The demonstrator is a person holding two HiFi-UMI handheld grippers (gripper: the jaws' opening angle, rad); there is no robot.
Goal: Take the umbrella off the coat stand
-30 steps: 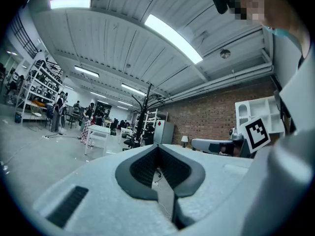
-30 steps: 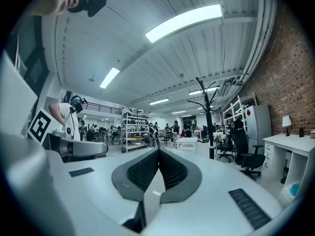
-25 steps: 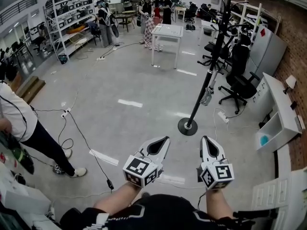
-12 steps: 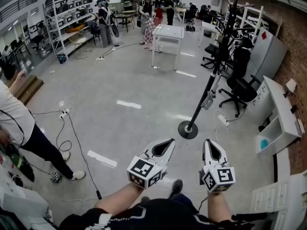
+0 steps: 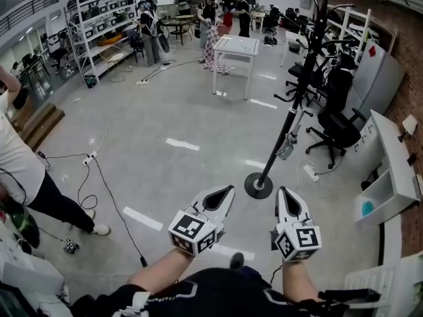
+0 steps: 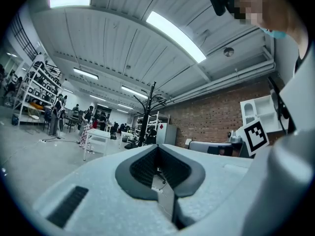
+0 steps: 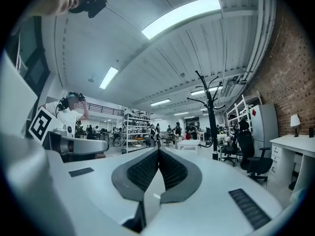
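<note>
The black coat stand rises from a round base on the grey floor, just beyond my two grippers. A small folded greyish umbrella hangs low on its pole. My left gripper is shut and holds nothing; it points at the floor left of the base. A little right of the base, my right gripper is also shut and empty. The stand shows far off past the shut left gripper as coat stand, and beyond the shut right gripper as coat stand.
Black office chairs and a white cabinet stand right of the stand. A white table is farther back. A person stands at the left, with cables across the floor. Shelves line the far left.
Both grippers have moved forward together toward the coat stand, whose base now lies closer to their tips. The person at the left has shifted and raised an arm.
</note>
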